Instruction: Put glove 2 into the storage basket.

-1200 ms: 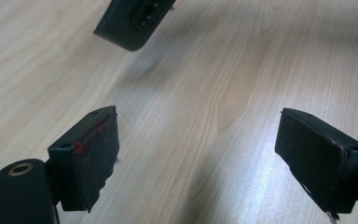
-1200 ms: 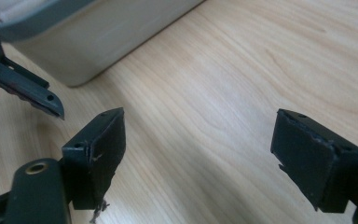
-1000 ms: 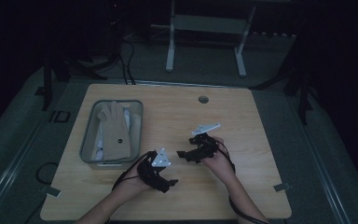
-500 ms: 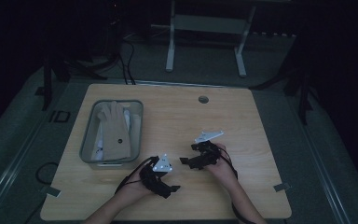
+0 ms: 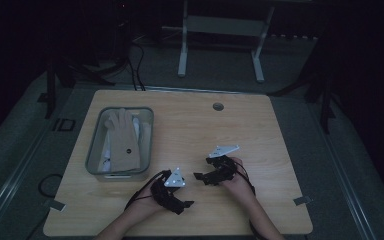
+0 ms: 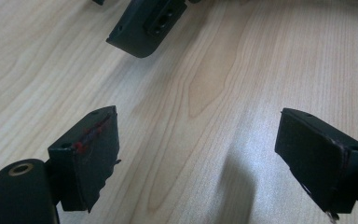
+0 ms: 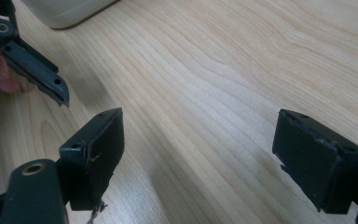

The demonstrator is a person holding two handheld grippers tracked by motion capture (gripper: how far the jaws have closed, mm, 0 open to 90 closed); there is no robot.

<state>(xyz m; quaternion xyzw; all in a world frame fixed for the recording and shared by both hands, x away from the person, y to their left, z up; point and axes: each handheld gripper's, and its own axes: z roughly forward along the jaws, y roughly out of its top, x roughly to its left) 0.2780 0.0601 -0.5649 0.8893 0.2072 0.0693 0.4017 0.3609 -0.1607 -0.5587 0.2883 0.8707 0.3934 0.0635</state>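
Note:
My left gripper [image 5: 182, 200] rests low over the wooden table [image 5: 260, 135] near its front edge, a grey three-cornered plate on top. In the left gripper view its jaws [image 6: 198, 135] stand wide open over bare wood. My right gripper [image 5: 203, 172] hovers just right of it, tips turned toward the left one. In the right gripper view it [image 7: 200, 135] is open too, with nothing between the pads. Each gripper view shows a jaw of the other gripper: the right one's [image 6: 144, 23] and the left one's [image 7: 32, 65].
A clear plastic bin [image 5: 94, 145] stands on the table's left half with a tan glove [image 5: 122, 145] and white cloth in it; its corner [image 7: 70, 11] shows in the right gripper view. A round cable hole [image 5: 218, 106] lies near the far edge.
My right gripper has come down and back toward the front edge. The left gripper has slid a little toward the front edge. Both stay open.

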